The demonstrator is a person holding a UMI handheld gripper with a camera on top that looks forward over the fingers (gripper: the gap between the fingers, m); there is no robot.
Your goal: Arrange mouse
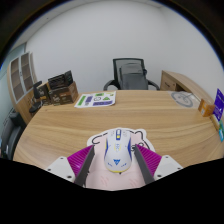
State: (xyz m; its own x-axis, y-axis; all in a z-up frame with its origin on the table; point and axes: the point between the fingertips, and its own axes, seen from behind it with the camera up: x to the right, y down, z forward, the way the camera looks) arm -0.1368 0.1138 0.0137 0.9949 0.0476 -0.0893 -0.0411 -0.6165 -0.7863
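We see the two-finger gripper (117, 170) held low over a light wooden table (90, 125), its two fingers (83, 166) bearing magenta pads on their inner faces. Between the fingers lies a white computer mouse with grey and blue markings (118, 150), its length running forward along them; it sits on a pale, irregularly shaped mouse mat with a dark outline (100, 137) that spreads on the table under and just ahead of the fingertips. The pads stand close against the sides of the mouse, but we cannot tell whether both press on it or whether a narrow gap remains. Beyond the fingers and somewhat to the left, well apart from the mouse, a flat green-and-white printed sheet (95, 99) lies on the table near its far edge. Beyond and to the right we see a round greyish object (183, 99) on the tabletop, and farther right a small blue-and-white boxlike item (218, 104) at the table's edge. Past the table stand a black mesh office chair (131, 74), a low wooden cabinet (185, 83) to the right, and shelving with dark equipment (55, 88) to the left, before a white wall (110, 35). Nothing stands between the fingers and the mouse.
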